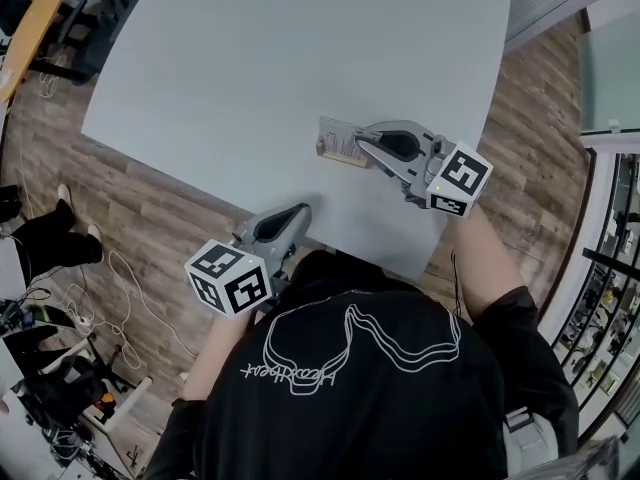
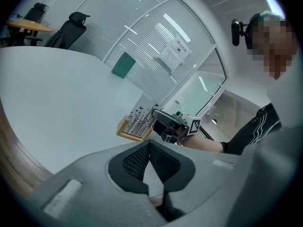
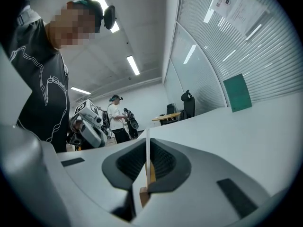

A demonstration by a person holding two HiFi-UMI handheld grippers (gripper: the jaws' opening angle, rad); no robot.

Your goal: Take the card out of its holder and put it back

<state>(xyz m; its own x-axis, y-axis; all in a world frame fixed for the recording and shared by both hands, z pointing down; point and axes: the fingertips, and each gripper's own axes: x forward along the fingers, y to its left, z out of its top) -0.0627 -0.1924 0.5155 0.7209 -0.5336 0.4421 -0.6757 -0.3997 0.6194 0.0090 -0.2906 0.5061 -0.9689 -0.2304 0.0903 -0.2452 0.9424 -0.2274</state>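
- A pale grey table (image 1: 300,48) is seen from above, with wood-look flooring (image 1: 150,208) around it.
- A white card (image 1: 338,140) printed with thin dark lines is stood upright in a small wooden holder (image 1: 323,149), a little toward 12 o'clock from the middle of the head view and near the table's close edge.
- The right gripper (image 1: 362,140) is brought to the card from the 4 o'clock side, held about level.
- In the right gripper view the card (image 3: 148,150) is seen edge-on as a thin white line, and the dark pads (image 3: 161,162) are closed against it on both sides. The card is gripped while its lower edge sits in the holder (image 3: 150,173).
- The left gripper (image 1: 300,211) is held at 7 o'clock from the card, well apart from it, over the table's near edge and tipped slightly downward.
- In the left gripper view its jaw tips are met, with nothing between them; the gripper (image 2: 149,143) is closed and empty. The card (image 2: 142,119), the holder (image 2: 127,132) and the right gripper (image 2: 165,126) are seen beyond it toward 12 o'clock.
- A second person (image 3: 116,119) is visible far off at 9 o'clock in the right gripper view, and an office chair (image 3: 187,103) at 12 o'clock.
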